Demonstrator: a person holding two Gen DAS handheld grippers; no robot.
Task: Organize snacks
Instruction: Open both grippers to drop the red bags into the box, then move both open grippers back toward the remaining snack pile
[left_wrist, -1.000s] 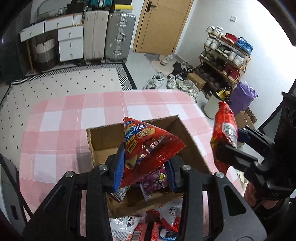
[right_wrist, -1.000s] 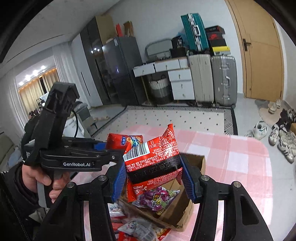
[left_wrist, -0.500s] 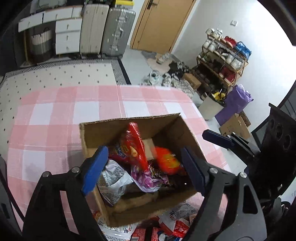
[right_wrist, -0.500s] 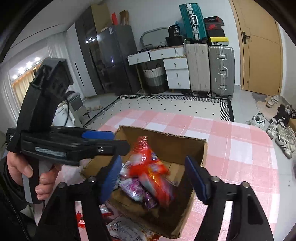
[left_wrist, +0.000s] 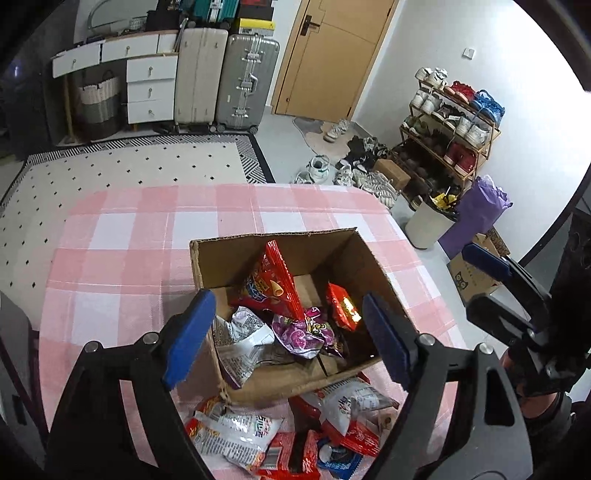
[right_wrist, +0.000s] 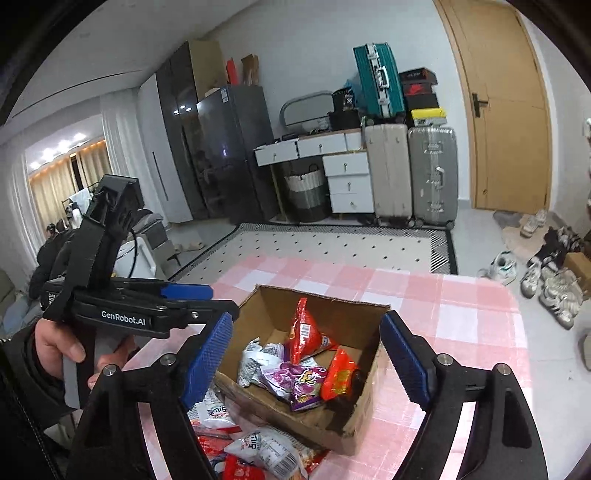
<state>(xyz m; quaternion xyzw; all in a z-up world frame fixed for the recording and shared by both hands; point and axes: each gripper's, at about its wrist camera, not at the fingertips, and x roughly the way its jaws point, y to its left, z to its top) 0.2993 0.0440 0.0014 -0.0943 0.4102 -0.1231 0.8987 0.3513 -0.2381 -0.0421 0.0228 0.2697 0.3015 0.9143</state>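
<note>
An open cardboard box (left_wrist: 362, 258) (right_wrist: 364, 406) stands on the pink checked tablecloth. It holds a tall red snack bag (left_wrist: 275, 284) (right_wrist: 304, 332), a small red-orange bag (left_wrist: 341, 306) (right_wrist: 338, 376), a purple bag (left_wrist: 308, 332) (right_wrist: 295, 376) and a silver bag (left_wrist: 240, 339) (right_wrist: 255, 360). My left gripper (left_wrist: 290, 339) is open and empty above the box. My right gripper (right_wrist: 306, 363) is open and empty above the box too. Several loose snack bags (left_wrist: 236, 432) (right_wrist: 266, 454) lie in front of the box.
The table (left_wrist: 122, 236) (right_wrist: 461, 306) ends near a patterned rug (left_wrist: 122, 166). Suitcases (left_wrist: 243, 77), white drawers (left_wrist: 147, 88), a door and a shoe rack (left_wrist: 450, 122) stand beyond. A bin (left_wrist: 428, 225) sits by the right table edge.
Both grippers opened and let go of their red snack bags, which fell into the box. Both grippers now hover empty above it.
</note>
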